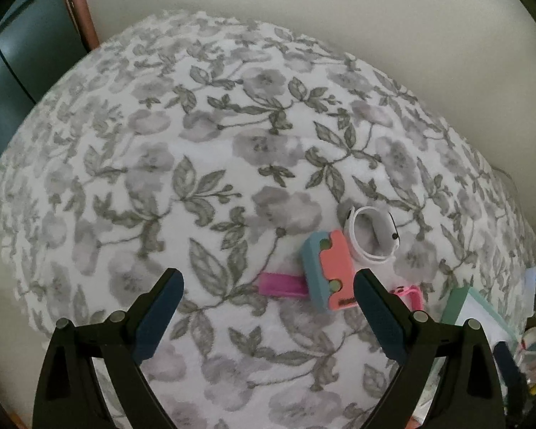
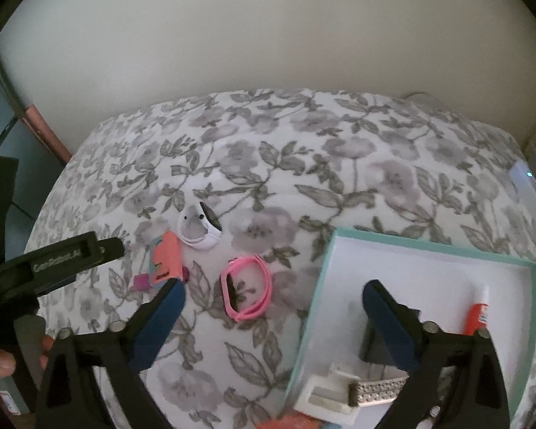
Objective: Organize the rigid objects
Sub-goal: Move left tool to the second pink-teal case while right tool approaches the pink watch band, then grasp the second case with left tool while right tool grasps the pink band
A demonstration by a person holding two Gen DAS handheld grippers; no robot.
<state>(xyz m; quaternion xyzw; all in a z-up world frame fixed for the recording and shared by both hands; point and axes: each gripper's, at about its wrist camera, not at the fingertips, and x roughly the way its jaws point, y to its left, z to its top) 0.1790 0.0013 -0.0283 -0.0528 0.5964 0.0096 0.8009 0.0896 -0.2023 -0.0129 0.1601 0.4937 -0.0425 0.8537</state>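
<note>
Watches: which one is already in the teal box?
The metal-mesh-band watch, lying inside the teal box. The pink watch and the white watch lie outside it on the floral cloth.
</note>
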